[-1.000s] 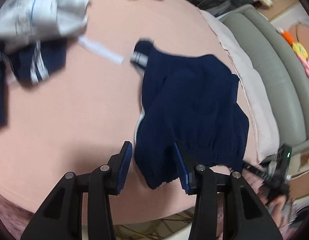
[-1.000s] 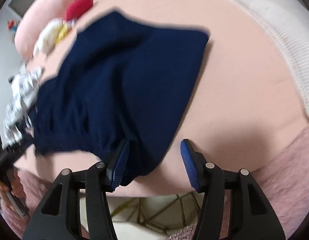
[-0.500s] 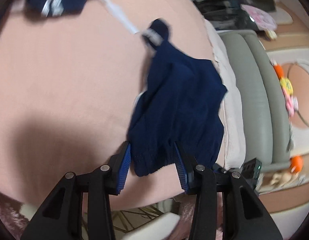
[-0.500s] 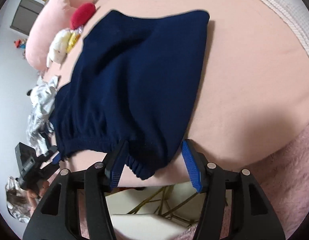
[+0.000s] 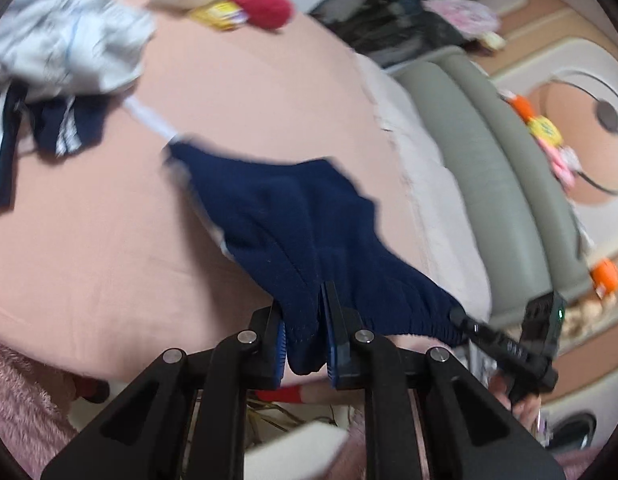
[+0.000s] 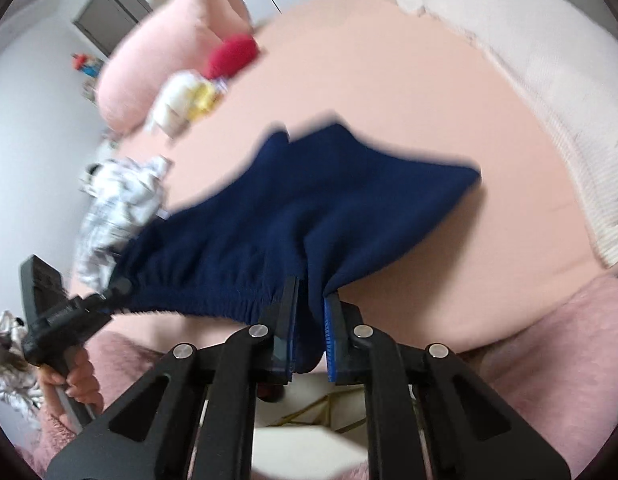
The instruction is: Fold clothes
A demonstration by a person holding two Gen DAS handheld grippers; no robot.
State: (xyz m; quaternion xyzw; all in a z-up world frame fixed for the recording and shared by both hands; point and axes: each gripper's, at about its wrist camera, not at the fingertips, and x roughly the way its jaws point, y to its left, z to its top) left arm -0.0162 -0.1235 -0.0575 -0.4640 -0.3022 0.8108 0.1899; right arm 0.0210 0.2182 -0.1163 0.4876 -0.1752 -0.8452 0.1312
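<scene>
The left gripper (image 5: 304, 334) jaws are closing on the navy shorts (image 5: 293, 220) waistband; the right gripper (image 6: 309, 334) jaws are gripping it above the bed (image 5: 89, 240)

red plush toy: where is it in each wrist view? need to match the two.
Left wrist: red plush toy sits top centre, at the far end of the pink bed sheet.
Right wrist: red plush toy sits upper left of centre, against the pink pillow.
Shared landmark: the navy shorts, in the middle of both views.
</scene>
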